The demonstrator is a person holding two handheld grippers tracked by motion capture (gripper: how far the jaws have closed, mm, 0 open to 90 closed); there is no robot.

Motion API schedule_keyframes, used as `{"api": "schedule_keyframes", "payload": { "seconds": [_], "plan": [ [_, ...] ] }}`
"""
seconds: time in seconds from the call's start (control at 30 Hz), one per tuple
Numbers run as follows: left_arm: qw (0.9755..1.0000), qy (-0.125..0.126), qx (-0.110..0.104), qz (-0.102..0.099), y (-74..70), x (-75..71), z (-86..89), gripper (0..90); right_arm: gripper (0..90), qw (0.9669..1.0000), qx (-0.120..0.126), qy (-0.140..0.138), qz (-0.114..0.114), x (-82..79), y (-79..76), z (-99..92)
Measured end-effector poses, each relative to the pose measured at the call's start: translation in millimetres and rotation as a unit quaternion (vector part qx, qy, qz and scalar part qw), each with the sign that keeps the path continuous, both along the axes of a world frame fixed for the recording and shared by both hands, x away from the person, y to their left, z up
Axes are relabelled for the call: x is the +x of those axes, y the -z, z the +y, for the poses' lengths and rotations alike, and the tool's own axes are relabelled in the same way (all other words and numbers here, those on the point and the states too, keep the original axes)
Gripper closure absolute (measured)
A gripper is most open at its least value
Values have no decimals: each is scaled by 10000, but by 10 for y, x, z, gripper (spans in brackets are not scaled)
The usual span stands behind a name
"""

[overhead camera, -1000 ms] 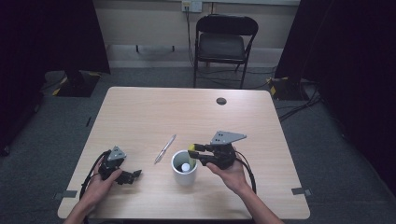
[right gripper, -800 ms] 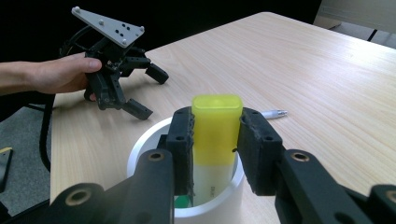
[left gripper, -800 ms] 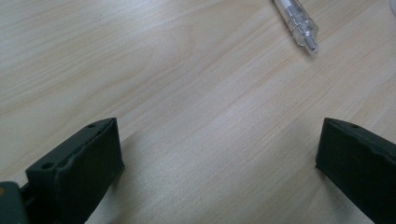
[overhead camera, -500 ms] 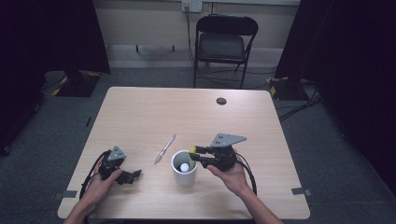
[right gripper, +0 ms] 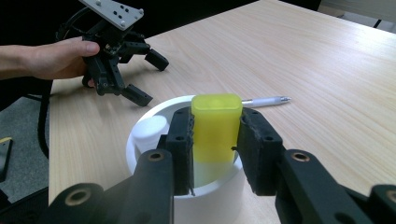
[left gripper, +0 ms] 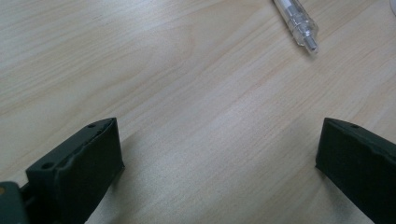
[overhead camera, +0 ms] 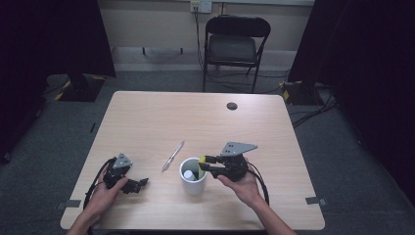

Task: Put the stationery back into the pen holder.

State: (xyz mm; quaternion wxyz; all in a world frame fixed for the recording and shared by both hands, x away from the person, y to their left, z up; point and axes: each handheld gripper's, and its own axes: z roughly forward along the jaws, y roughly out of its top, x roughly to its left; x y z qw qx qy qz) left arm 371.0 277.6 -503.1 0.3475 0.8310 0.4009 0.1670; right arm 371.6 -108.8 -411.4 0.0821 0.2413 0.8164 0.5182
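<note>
One white cup (overhead camera: 194,176), one clear pen (overhead camera: 173,156), one yellow marker (right gripper: 216,127) and one white-capped item (right gripper: 150,132) in the cup; two grippers on the counter (overhead camera: 161,117). The right gripper (right gripper: 216,140) grasps the yellow marker between its jaws — the marker stands upright, long axis vertical, cap end up, lower end inside the cup at the rim; the left gripper (left gripper: 219,149) rests near the front left edge, jaws released wide over bare wood; the pen lies aslant between the two.

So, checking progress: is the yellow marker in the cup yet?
Partly: yellow marker, clamped by right gripper, dips into the cup.
</note>
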Motion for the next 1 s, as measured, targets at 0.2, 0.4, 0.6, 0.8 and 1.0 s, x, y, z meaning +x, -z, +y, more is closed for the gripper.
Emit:
{"api": "schedule_keyframes", "payload": {
  "seconds": [0.2, 0.4, 0.6, 0.8, 1.0],
  "plan": [
    [10000, 3, 2, -3, 0, 0, 0, 0, 670, 10000, -55, 12, 42, -5, 28, 1],
    [10000, 4, 2, -4, 0, 1, 0, 0, 649, 10000, -57, 29, 66, -12, 40, -13],
    [10000, 2, 1, -3, 0, 0, 0, 0, 559, 9999, 13, 98, 70, -11, 13, -50],
    [10000, 2, 1, -3, 0, 2, 0, 0, 518, 9996, 163, 206, 77, 7, -37, -108],
    [10000, 2, 1, -4, -1, 2, 0, 0, 512, 9989, 218, 396, 99, 82, -36, -193]
  ]
}}
